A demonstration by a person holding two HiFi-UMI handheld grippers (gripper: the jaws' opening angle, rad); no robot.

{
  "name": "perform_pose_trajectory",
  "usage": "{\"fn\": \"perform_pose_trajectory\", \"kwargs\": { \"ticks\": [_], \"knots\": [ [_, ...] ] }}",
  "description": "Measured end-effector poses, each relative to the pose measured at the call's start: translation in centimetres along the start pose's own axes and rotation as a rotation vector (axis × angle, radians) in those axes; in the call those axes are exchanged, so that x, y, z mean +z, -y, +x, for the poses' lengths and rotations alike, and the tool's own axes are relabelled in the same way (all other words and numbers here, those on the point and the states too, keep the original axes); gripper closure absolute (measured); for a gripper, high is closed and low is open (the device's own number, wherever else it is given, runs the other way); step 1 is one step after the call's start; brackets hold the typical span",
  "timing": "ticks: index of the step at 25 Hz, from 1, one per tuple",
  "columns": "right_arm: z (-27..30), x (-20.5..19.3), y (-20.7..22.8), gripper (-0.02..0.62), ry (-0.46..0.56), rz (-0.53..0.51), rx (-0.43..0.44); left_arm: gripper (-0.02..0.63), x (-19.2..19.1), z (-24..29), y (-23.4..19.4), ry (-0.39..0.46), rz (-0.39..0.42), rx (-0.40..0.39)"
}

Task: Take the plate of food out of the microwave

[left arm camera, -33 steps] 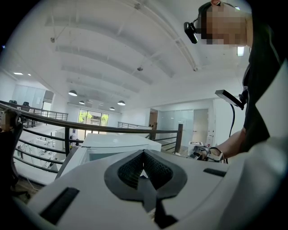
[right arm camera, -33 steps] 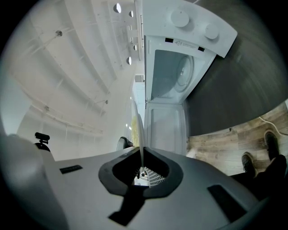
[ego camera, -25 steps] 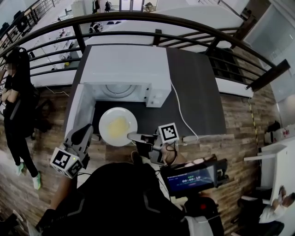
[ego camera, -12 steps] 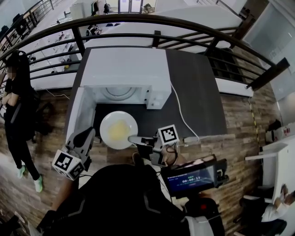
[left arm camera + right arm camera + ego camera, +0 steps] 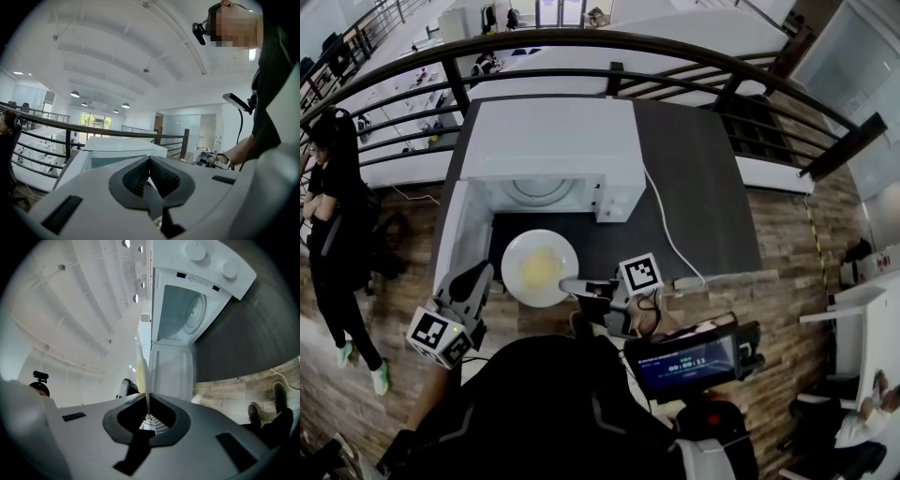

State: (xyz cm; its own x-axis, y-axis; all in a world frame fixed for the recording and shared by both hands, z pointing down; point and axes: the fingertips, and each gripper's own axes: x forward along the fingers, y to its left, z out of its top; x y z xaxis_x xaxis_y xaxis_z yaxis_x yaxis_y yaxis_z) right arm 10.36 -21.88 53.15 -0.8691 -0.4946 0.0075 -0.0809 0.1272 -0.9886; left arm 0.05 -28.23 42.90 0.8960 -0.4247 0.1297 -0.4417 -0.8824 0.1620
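The white plate [image 5: 540,268] with yellow food hangs just in front of the open white microwave [image 5: 548,141], above the dark table. My right gripper [image 5: 566,283] is shut on the plate's right rim. In the right gripper view the plate [image 5: 146,376] shows edge-on, pinched between the jaws of the right gripper [image 5: 147,411], with the microwave's empty cavity [image 5: 185,315] beyond. My left gripper [image 5: 474,278] hovers left of the plate by the swung-out door [image 5: 461,234], shut with nothing in it; in its own view the left gripper [image 5: 149,161] has its pads together.
The microwave stands on a dark table [image 5: 698,187] against a curved railing [image 5: 619,70]. A white cable [image 5: 664,225] runs over the table right of the microwave. A person [image 5: 333,206] stands at the far left on the wooden floor. A screen device [image 5: 689,361] sits near me.
The plate has come slightly nearer to me, away from the microwave, in the right gripper's hold. The left gripper has shifted a little to the right.
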Motion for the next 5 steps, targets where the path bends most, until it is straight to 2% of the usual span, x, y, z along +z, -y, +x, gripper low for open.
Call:
{"fn": "perform_pose_trajectory", "kwargs": {
  "ticks": [5],
  "knots": [
    [-0.03, 0.58, 0.60, 0.581, 0.009, -0.003, 0.004, 0.603, -0.13, 0.52, 0.08, 0.029, -0.042, -0.023]
  ]
}}
